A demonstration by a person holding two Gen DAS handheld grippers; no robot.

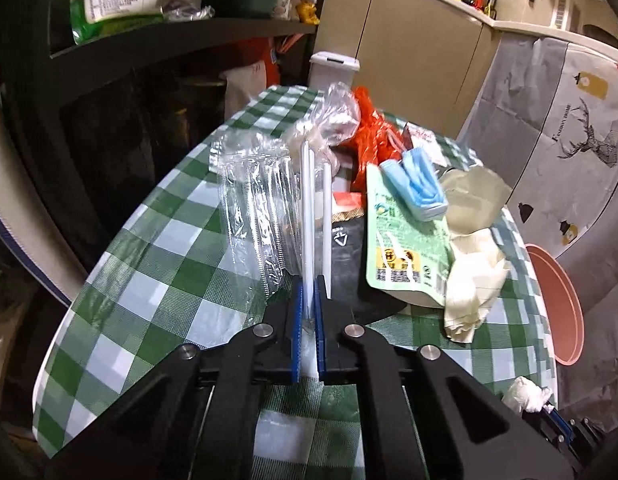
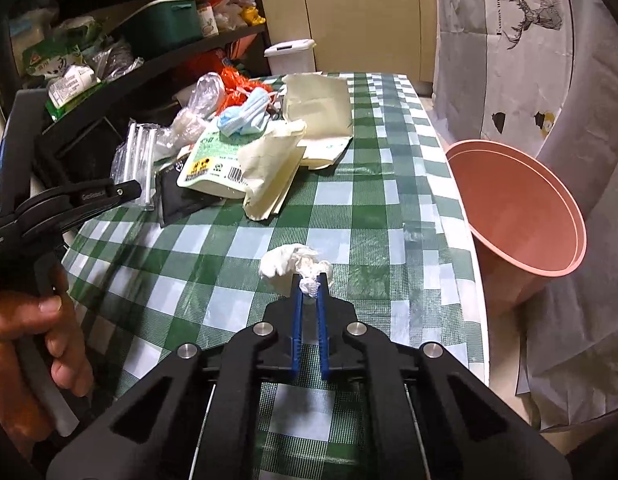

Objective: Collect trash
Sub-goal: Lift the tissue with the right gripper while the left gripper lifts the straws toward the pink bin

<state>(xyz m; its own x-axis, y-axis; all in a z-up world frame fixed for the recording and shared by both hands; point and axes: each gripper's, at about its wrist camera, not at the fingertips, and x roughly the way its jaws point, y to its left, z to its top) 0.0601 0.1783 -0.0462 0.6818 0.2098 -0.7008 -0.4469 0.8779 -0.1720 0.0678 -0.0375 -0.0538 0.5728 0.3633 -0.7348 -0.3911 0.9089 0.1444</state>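
Right gripper (image 2: 310,286), lower centre of its view: pads pinched on a crumpled white tissue (image 2: 295,266), wad resting on or just above the checked tablecloth (image 2: 229,288). Left gripper (image 1: 307,300), lower centre of its view: clamped on a clear straw packet (image 1: 265,216), white straws standing up between the blue pads.

Advice for the step in hand: keep both grips firm; tissue held only by a small tail, so lift gently and carry level to the pink bin (image 2: 521,216) at right of frame, just beside the table edge. Release only once over the opening. Straw packet limp and long; likely to swing, so raise clear of the pile before moving across.

Further back, centre to upper left of the right view: remaining pile of cream wrappers (image 2: 269,168), green-and-white pouch (image 2: 213,164), blue face mask (image 2: 245,118), orange plastic bag (image 2: 237,80). All untouched.

Not determinable: bin contents, interior mostly out of sight. Whether tissue fully off the cloth: cannot tell. Dark flat item under the pouch partly covered, identity unclear. Shelf clutter at upper left blurred. Left hand (image 2: 33,320) cut off at frame edge.
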